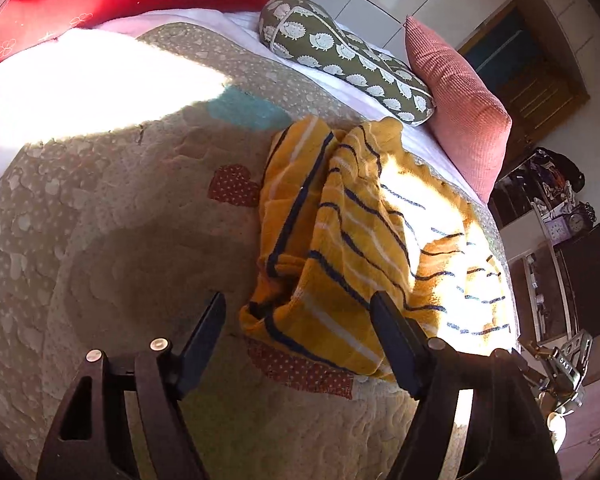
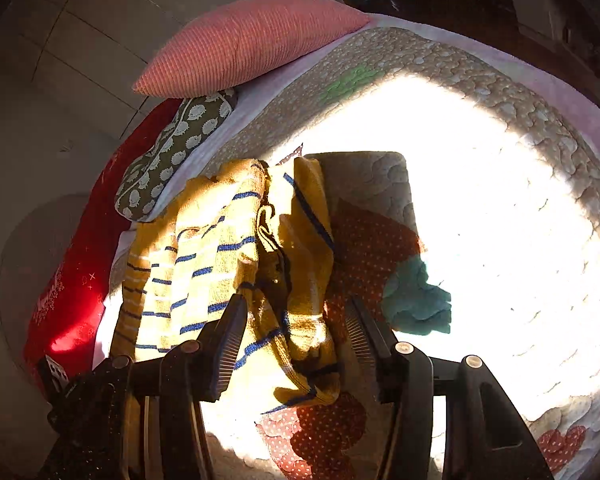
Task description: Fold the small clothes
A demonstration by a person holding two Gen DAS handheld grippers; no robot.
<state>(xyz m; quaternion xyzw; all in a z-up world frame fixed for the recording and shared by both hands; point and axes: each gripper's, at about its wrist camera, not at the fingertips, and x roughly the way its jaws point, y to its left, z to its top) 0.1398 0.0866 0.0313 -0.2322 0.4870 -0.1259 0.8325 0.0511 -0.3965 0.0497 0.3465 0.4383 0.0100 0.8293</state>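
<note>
- The yellow striped sweater [image 1: 340, 240] lies rumpled on the quilted bedspread [image 1: 120, 220], near the hedgehog-print pillow [image 1: 340, 52] and the pink cushion [image 1: 460, 96].
- The left gripper [image 1: 298, 308] hangs over the sweater's near edge, jaws spread wide, holding nothing.
- The right gripper [image 2: 296, 312] has its jaws apart, a bunched fold between them [image 2: 300, 280]; sun glare makes it hard to tell whether they touch it.
</note>
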